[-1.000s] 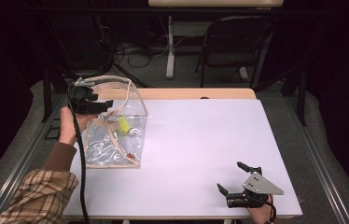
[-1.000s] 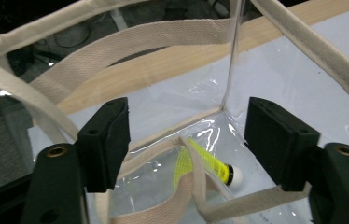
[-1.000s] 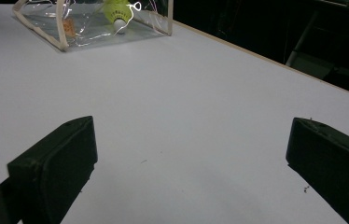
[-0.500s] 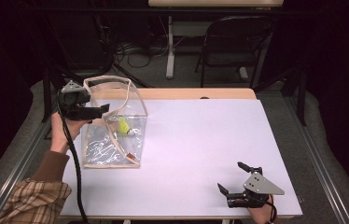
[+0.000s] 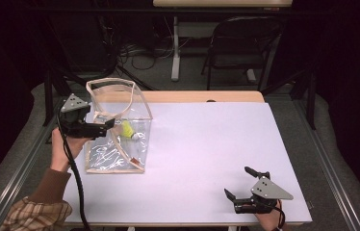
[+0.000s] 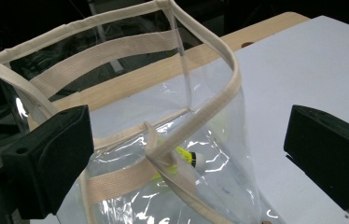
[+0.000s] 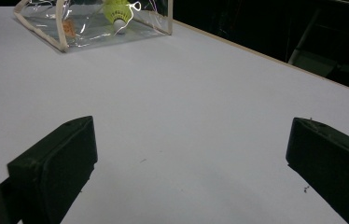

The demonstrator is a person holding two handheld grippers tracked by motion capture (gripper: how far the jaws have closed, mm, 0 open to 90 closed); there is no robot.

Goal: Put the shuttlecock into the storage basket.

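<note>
A clear plastic bag (image 5: 120, 144) with beige trim stands on the left of the white table (image 5: 207, 144), its mouth open upward. A yellow shuttlecock (image 5: 129, 130) lies inside it, near a small orange item (image 5: 135, 160). My left gripper (image 5: 102, 126) is held at the bag's left side, pointing at it. In the left gripper view this gripper (image 6: 182, 140) is open, its jaws wide apart with the bag's rim (image 6: 210, 109) and shuttlecock (image 6: 189, 157) ahead between them. My right gripper (image 5: 240, 185) rests open near the table's front right, nothing between its fingers.
A wooden strip (image 5: 202, 96) runs along the table's far edge. Behind it stand a dark chair (image 5: 243, 48) and floor cables. In the right gripper view the bag (image 7: 93, 21) lies far off at top left, across bare table surface (image 7: 186, 116).
My left gripper has come down from above the bag's left rim to beside the bag, nearer the person. The right gripper has not moved.
</note>
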